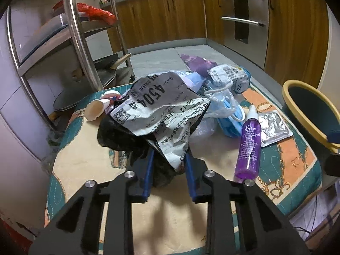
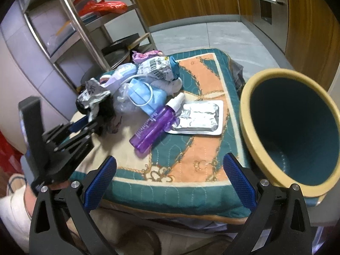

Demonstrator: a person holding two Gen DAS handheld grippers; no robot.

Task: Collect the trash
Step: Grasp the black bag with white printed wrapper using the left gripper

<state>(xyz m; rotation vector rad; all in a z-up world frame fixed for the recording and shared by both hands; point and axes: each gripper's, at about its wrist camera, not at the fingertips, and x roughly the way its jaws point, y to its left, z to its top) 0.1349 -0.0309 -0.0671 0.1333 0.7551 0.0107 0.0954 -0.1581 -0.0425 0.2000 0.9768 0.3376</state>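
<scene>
1. Far left of the cushion (image 2: 199, 78): left gripper (image 1: 169, 165) is clenched on a crumpled black-and-white courier bag (image 1: 161, 106). Blue pads pinch its lower edge, with black film bunched between them. Bag looks thin, crinkly and floppy; expect it to drape when lifted.
2. Behind it: a pale tube-like item (image 1: 99, 106) with a round cap end; can't tell what it is.
3. Centre pile: blue face masks (image 2: 142, 95) with white ear loops, clear plastic film (image 2: 124, 103), a second wadded label bag (image 2: 157, 68), and purple wrapper (image 1: 198, 63) at the back. All soft, light and tangled together.
4. Right of the pile: purple translucent spray bottle (image 2: 152, 127) lying on its side. It is rigid, smooth and cylindrical, and touches a flat silver foil blister pack (image 2: 197, 118).
5. Far right: bin (image 2: 250, 114) with a cream rim and dark teal inside. What shows of the inside looks empty.
6. Right gripper (image 2: 170, 174): fingers released and spread wide, hovering over the cushion's near edge, holding nothing.
7. Progress: early. First grasp made, nothing binned yet as far as I can see; the whole pile is left.
</scene>
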